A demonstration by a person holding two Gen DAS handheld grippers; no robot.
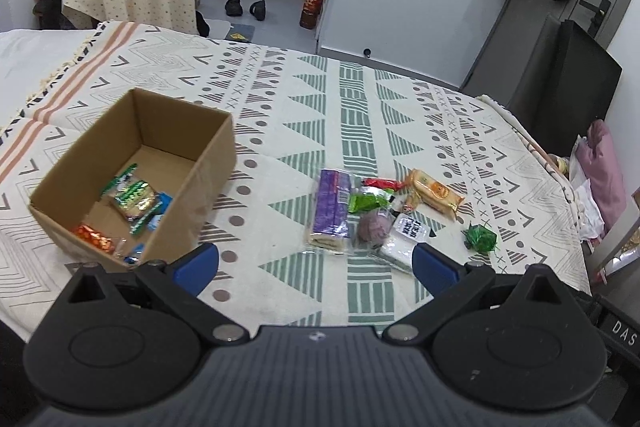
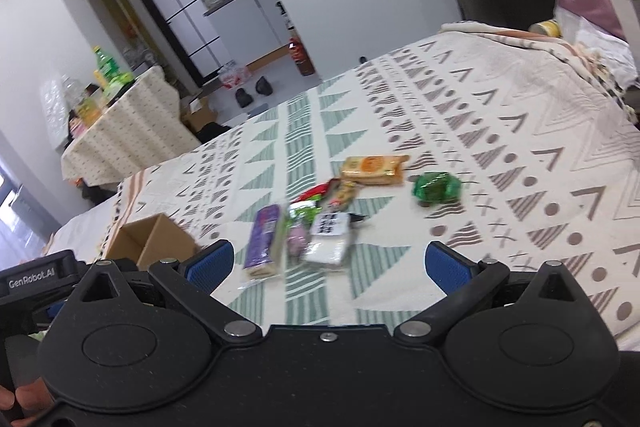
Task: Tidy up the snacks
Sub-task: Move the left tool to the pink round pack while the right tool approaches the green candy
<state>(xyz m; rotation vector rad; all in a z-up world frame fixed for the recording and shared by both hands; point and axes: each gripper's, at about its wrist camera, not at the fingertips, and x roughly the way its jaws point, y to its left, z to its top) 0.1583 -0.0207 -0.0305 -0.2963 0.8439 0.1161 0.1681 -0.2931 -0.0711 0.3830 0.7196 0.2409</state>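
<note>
Left wrist view: the loose snacks lie on the patterned bedspread (image 1: 312, 115) ahead of the left gripper (image 1: 316, 263), most of them between the lines of its two blue pads. The purple packet (image 1: 330, 207) lies nearest the middle, lengthwise away from the jaws. Just to its right sit a green packet (image 1: 366, 201), a mauve round snack (image 1: 374, 225) and a white packet with black print (image 1: 404, 235), which reaches down to the right pad. Farther out lie a red wrapper (image 1: 380, 183) and an orange biscuit pack (image 1: 434, 193). A green foil sweet (image 1: 480, 237) sits apart, beyond the right pad and to its outer side. The jaws stand wide and hold nothing.

The cardboard box (image 1: 200, 183) stands just beyond the left pad, open at the top. Inside it lie several snacks already: a green-and-white pack (image 1: 134, 197), an orange wrapper (image 1: 94, 237) and blue ones (image 1: 164, 203).

In the right wrist view, somewhat blurred, the right gripper (image 2: 328, 263) is also spread wide and empty. The same cluster lies ahead between its pads, the purple packet (image 2: 264, 239) nearer the left pad, the green foil sweet (image 2: 436, 189) farther out towards the right. The box (image 2: 160, 241) shows beyond the left pad, and the other gripper's body (image 2: 36, 279) juts in at the left edge.
</note>
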